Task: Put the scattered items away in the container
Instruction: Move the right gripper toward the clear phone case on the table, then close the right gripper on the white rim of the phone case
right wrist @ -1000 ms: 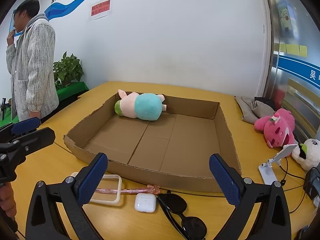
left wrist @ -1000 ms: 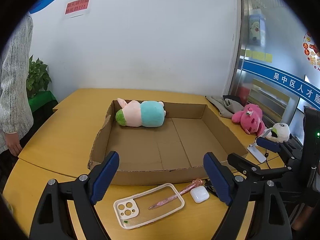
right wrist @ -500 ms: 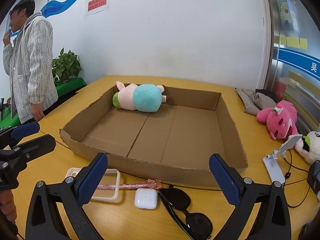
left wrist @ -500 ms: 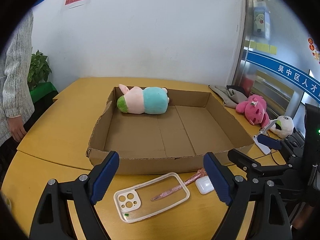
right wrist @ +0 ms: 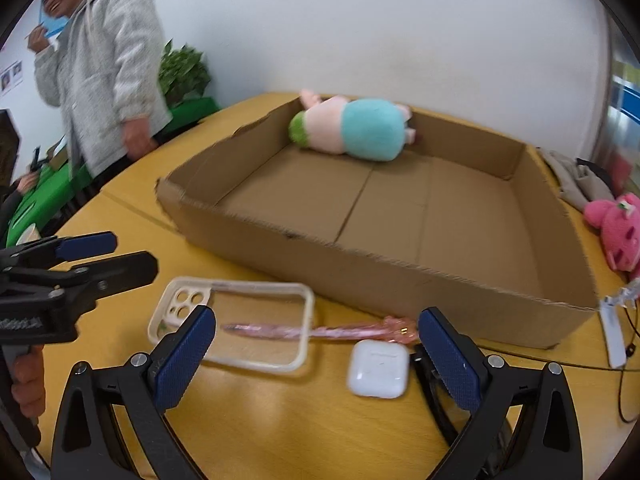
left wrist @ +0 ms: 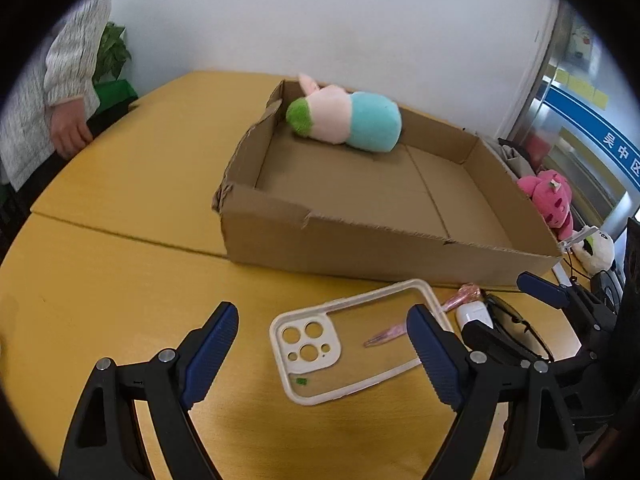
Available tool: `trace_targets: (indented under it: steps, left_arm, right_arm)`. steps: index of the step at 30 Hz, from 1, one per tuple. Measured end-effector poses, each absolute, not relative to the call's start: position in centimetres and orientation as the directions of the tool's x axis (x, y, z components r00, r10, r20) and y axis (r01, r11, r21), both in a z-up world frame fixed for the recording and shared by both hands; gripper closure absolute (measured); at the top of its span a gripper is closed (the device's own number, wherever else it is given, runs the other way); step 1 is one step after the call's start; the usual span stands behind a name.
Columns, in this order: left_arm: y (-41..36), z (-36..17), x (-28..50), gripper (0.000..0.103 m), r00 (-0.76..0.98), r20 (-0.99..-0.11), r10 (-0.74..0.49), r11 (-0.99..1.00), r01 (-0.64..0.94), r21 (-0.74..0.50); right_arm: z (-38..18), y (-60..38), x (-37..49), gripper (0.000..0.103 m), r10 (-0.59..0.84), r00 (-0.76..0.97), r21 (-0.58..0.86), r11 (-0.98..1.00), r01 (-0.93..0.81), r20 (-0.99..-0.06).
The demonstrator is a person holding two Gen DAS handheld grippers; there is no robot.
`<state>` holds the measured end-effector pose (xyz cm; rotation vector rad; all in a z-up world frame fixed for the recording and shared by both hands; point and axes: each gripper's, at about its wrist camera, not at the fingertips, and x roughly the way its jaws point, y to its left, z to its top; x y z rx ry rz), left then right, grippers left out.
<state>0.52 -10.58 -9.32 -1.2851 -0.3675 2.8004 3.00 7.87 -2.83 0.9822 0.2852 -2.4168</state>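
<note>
Phone case (left wrist: 352, 344) (beside box wall (left wrist: 360, 248))

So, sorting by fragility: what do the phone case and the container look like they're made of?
Phone case: seemingly soft plastic or silicone, with a clear glossy back showing the table through it and a cream rim. Container: a brown corrugated cardboard box, matte, with ragged torn edges and folded seams.

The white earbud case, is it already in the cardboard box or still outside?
Outside. The white earbud case lies on the table before the cardboard box, beside the pink pen.
</note>
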Motion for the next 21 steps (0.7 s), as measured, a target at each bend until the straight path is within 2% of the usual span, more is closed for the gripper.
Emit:
trace_targets:
  steps: [8, 11, 14, 15, 16, 18, 21]
  left_arm:
    - [-12.4, -13.0, -0.1, 0.022, -0.557, -0.812, 0.172, -0.951, 0.121, -0.284]
    - [-12.5, -13.8, -0.3, 0.034, -0.528, -0.831, 0.176, -0.950, 0.131, -0.284]
    - [-12.2, -13.8, -0.1, 0.039, -0.527, -0.833, 0.164, -0.958, 0.115, -0.262]
    - [-12.0, -13.8, 0.0, 0.045, -0.525, -0.835, 0.163, -0.961, 0.108, -0.255]
    - [-11.9, -13.8, 0.1, 0.056, -0.523, -0.835, 0.171, -0.961, 0.099, -0.259]
    - [-11.9, -13.9, 0.3, 0.072, -0.517, -0.832, 0.200, -0.956, 0.083, -0.281]
    - [-11.9, -14.0, 0.4, 0.079, -0.519, -0.837, 0.175, -0.963, 0.086, -0.255]
  right_arm:
    - [-4.9, 6.0, 1.8, 0.000, -0.383, -0.556, 0.004, -0.827, 0.563, -0.738]
    - [-5.7, 5.3, 1.6, 0.002, -0.399, -0.521, 0.025, -0.810, 0.586, -0.755]
    - [-6.7, 4.7, 1.8, 0.006, -0.397, -0.500, 0.020, -0.798, 0.602, -0.770]
    - [-7.1, 4.6, 1.8, 0.007, -0.402, -0.483, 0.033, -0.794, 0.607, -0.778]
    - [-7.5, 4.5, 1.7, 0.012, -0.409, -0.461, 0.055, -0.792, 0.609, -0.788]
    - [-8.1, 4.4, 1.5, 0.021, -0.426, -0.417, 0.098, -0.784, 0.614, -0.803]
    - [-8.3, 4.4, 1.7, 0.023, -0.434, -0.416, 0.104, -0.781, 0.616, -0.799]
